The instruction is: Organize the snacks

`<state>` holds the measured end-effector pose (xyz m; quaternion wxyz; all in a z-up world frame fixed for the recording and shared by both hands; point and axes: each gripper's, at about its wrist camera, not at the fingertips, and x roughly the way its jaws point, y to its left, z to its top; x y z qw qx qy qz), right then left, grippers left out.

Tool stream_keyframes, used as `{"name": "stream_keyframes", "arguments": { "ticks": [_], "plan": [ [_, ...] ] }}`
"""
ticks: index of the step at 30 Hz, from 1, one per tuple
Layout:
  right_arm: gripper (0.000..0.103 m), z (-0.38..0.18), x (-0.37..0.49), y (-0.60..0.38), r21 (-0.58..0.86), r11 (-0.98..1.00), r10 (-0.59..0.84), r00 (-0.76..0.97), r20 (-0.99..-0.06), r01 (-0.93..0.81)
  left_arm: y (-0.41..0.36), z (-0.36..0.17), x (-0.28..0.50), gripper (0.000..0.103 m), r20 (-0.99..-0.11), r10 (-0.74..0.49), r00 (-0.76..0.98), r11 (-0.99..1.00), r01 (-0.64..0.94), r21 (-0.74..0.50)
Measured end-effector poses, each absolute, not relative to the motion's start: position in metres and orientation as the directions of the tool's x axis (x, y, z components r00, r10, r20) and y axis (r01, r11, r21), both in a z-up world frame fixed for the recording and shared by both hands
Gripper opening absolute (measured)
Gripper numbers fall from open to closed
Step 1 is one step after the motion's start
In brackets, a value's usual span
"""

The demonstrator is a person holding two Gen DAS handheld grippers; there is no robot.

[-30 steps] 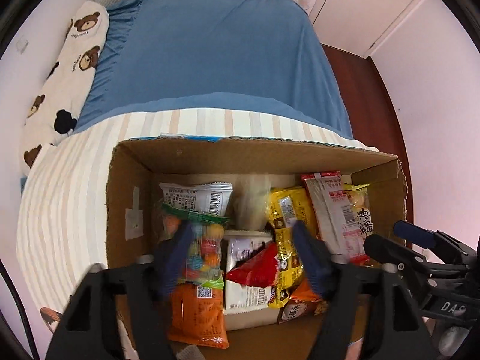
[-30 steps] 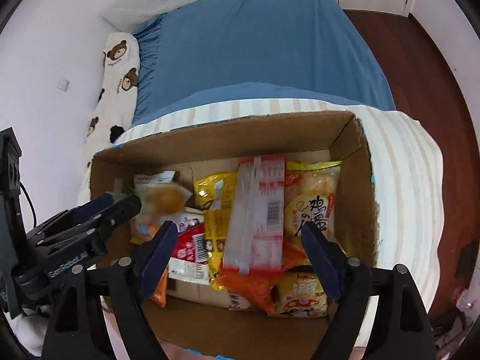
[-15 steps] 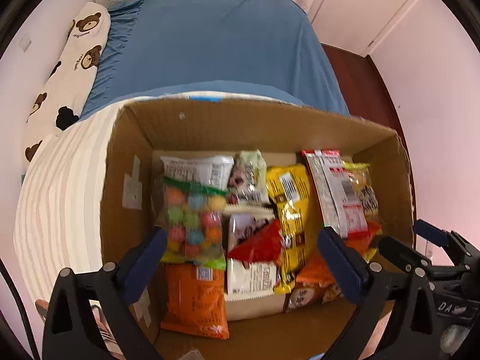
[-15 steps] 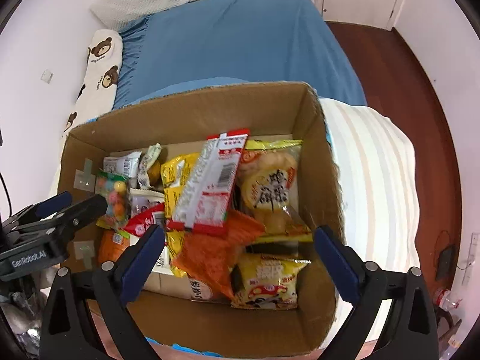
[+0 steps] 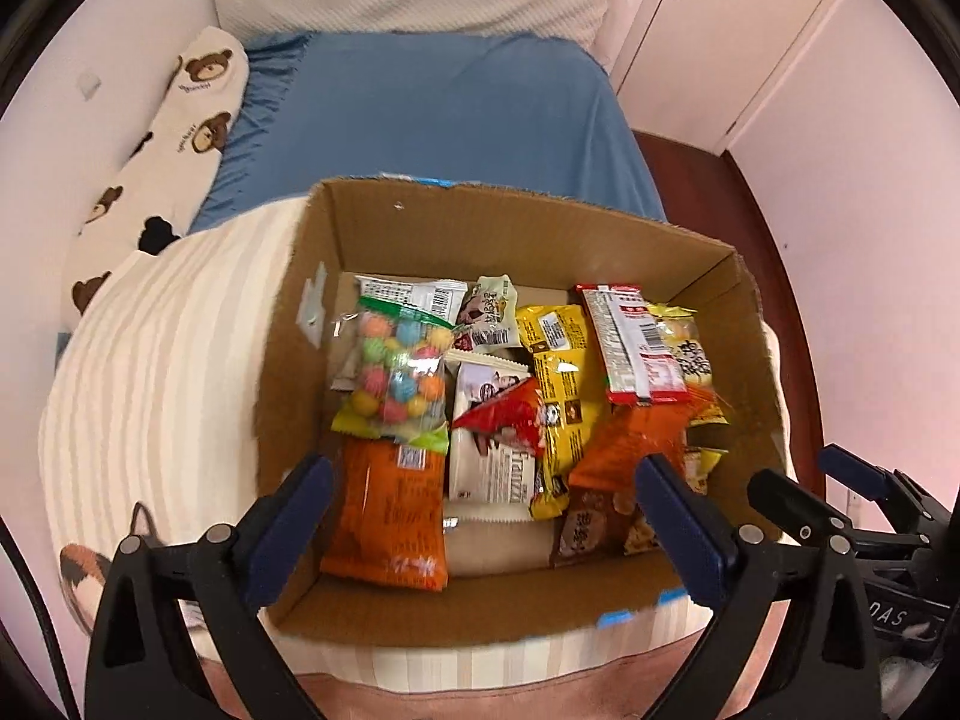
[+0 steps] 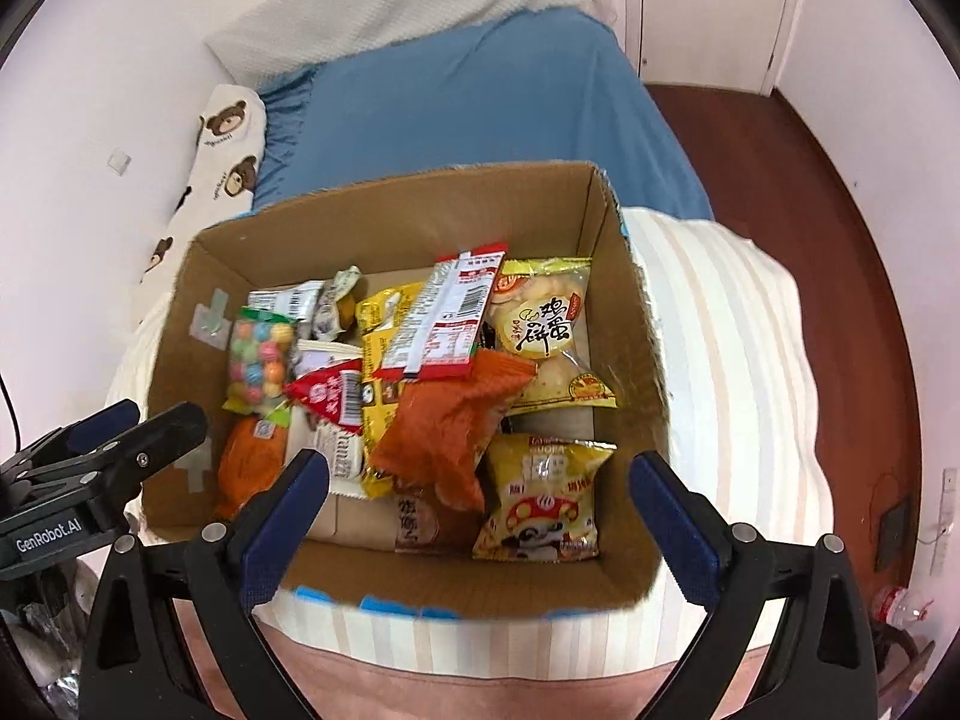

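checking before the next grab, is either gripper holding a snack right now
No, the left gripper and right gripper both have their jaws spread wide above the cardboard box, with nothing between them.

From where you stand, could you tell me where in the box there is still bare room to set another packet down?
Inside the cardboard box, bare floor shows only along the near wall, in front of the orange packet and the white packet, and in a thin strip at the far wall behind the gumball bag. The middle and right side are piled with overlapping packets.
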<state>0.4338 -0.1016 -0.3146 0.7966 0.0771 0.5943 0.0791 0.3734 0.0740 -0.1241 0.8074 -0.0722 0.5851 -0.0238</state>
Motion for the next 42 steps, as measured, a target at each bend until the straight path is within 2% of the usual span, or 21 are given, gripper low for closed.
{"name": "stream_keyframes", "arguments": {
  "ticks": [15,30,42],
  "plan": [
    [0.102,-0.231,0.311,-0.117,0.233,0.969,0.243,0.463,-0.852,-0.08,0.057,-0.049,0.252,0.103,-0.868,-0.038,0.496,0.998,-0.029,-0.06],
    [0.103,-0.162,0.188,-0.131,0.191,0.976,0.217,0.61,-0.762,-0.109,0.038,-0.001,0.145,0.103,-0.803,-0.004,0.596,0.999,-0.032,-0.028],
    [0.103,-0.122,0.134,-0.132,0.175,0.975,0.222,0.673,-0.705,-0.138,0.038,0.026,0.097,0.103,-0.768,0.026,0.64,0.997,-0.067,-0.023]
  ]
}}
